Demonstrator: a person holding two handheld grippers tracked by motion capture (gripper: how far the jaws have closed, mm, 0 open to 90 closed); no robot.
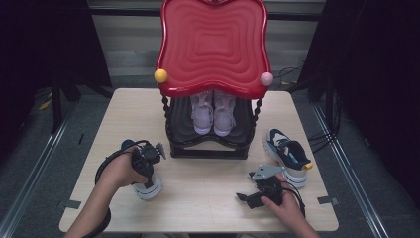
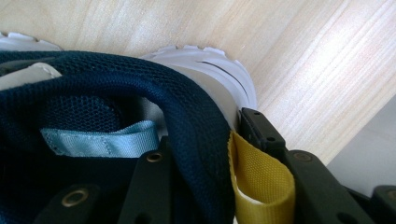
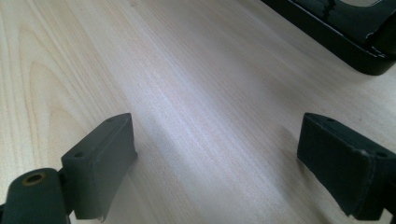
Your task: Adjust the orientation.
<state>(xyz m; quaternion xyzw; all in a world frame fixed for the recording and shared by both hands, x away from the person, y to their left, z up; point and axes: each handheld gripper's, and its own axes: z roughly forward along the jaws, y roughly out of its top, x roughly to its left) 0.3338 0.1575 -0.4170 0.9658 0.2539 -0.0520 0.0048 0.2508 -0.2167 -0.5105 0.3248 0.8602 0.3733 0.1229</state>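
A navy mesh sneaker (image 2: 93, 93) with a white sole and a yellow heel loop (image 2: 259, 182) stands on the wooden table (image 1: 208, 183) at the front left. My left gripper (image 2: 203, 140) comes down on its heel: one jaw is inside the shoe, the other outside against the heel, with the collar and loop pinched between. In the high view the left gripper (image 1: 147, 178) sits above that sneaker (image 1: 148, 191). The matching sneaker (image 1: 288, 154) lies at the right. My right gripper (image 1: 247, 197) rests low over bare wood, its jaws (image 3: 215, 158) wide apart with nothing between them.
A black shoe rack (image 1: 208, 148) with a red wavy top (image 1: 213, 44) stands at the table's middle back, holding a pair of pink shoes (image 1: 213, 114). A yellow ball (image 1: 160, 75) and a pink ball (image 1: 266, 78) sit on its corners. The rack's base (image 3: 345, 28) lies ahead of the right gripper.
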